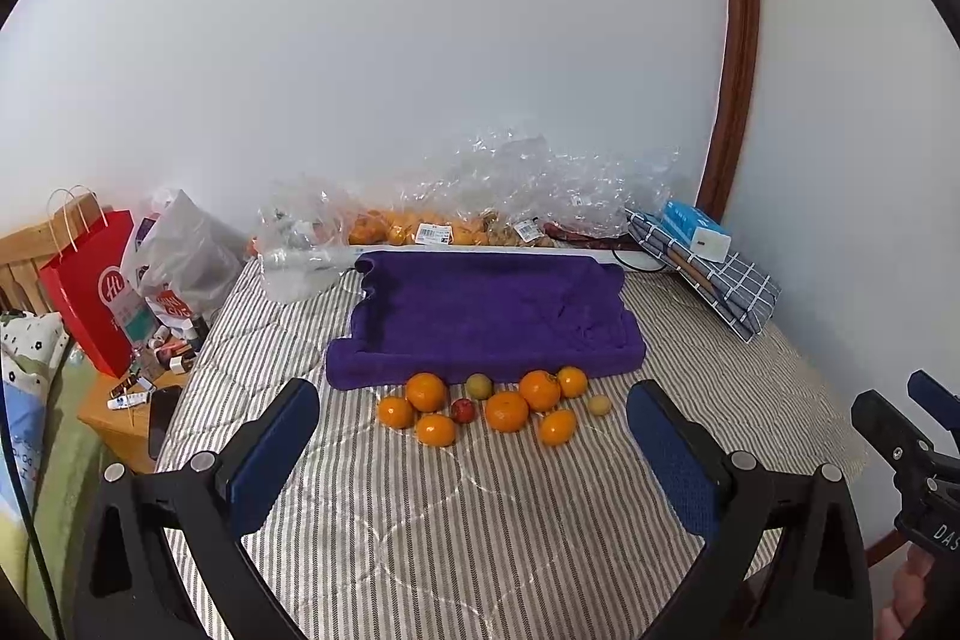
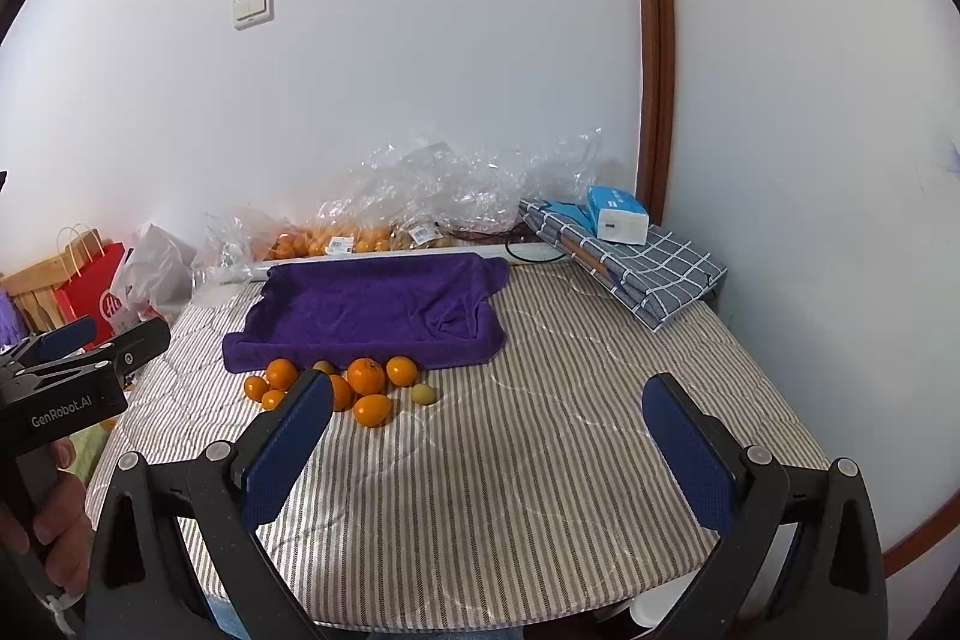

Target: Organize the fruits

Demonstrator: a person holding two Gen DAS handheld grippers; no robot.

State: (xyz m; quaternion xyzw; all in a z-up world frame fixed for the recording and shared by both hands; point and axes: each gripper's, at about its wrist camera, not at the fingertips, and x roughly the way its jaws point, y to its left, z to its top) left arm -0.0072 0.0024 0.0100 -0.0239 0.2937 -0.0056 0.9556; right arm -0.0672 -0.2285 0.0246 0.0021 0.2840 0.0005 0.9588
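Left wrist view: the fruits (image 1: 492, 406) lie ahead, apart from the wide-spread left gripper (image 1: 474, 436); the right gripper (image 2: 489, 436) also gapes.

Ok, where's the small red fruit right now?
In the left wrist view, the red fruit sits mid-cluster on the striped bedcover, in front of the purple towel; the right wrist view hides it.

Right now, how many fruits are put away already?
None that I can see. The purple towel tray holds nothing, and all the fruit sits in front of it on the striped bed. Both left tongs and right tongs are open, holding nothing.
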